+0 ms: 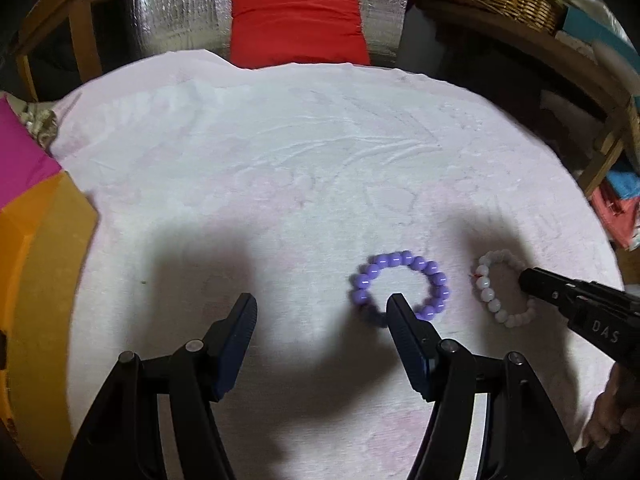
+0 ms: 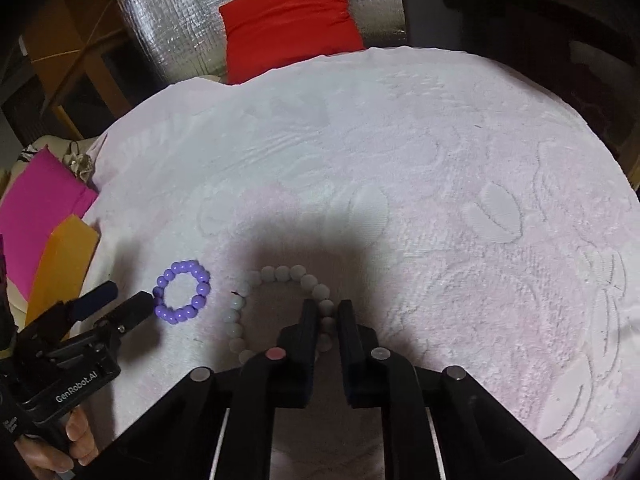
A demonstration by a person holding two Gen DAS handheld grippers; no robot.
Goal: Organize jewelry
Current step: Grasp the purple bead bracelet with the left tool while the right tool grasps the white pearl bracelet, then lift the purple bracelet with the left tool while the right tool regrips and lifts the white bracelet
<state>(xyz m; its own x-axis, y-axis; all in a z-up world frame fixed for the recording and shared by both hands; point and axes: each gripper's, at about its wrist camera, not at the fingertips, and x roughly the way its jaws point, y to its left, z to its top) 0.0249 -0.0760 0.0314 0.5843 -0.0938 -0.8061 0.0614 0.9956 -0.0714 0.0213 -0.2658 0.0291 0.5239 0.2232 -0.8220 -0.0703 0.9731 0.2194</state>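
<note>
Below, glossy purple bead bracelet (image 1: 401, 289) beside spread left gripper (image 1: 320, 312), right gripper (image 2: 325, 309) clenched on matte white bead bracelet (image 2: 280, 312), plush embossed pink cloth (image 2: 440, 200).

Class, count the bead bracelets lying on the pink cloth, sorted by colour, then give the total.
Purple bracelet: 1
White bracelet: 1
Total: 2

Purple bead bracelet (image 1: 401, 289), milky white bracelet (image 2: 280, 308), embossed pale pink cloth (image 1: 280, 152), red cushion (image 1: 298, 22).
</note>
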